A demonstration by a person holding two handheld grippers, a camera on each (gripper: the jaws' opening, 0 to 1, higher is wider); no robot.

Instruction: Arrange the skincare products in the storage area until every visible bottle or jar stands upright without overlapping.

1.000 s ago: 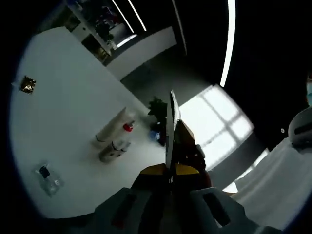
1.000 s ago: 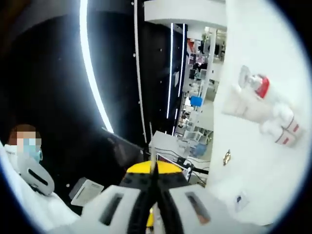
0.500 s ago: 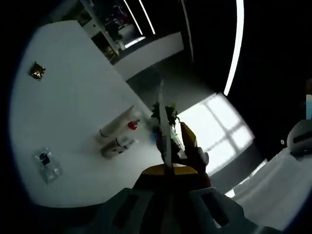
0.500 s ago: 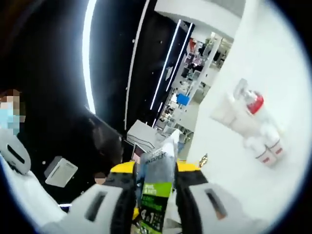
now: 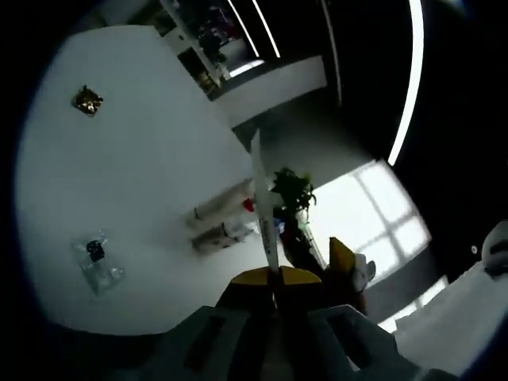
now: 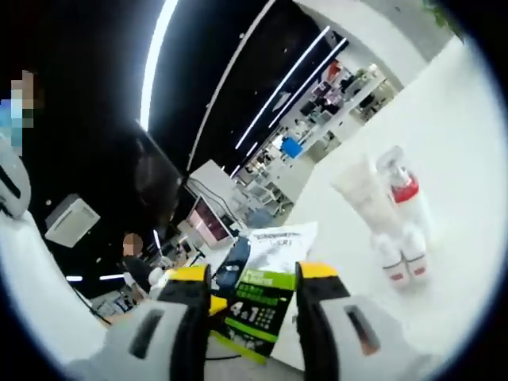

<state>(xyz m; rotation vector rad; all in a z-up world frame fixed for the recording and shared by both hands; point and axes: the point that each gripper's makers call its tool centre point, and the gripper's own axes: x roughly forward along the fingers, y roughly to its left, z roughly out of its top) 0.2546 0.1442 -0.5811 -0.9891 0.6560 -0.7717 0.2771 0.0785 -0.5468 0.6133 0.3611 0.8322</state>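
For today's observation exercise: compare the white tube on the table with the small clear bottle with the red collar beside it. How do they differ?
1. The white tube is opaque and plain; the clear bottle is see-through with a red collar.
2. The tube looks longer and wider than the bottle.
3. The tube ends in a flat sealed edge; the bottle ends in a rounded clear cap.

Both lie on their sides, close together on the white table, so neither stands upright yet.
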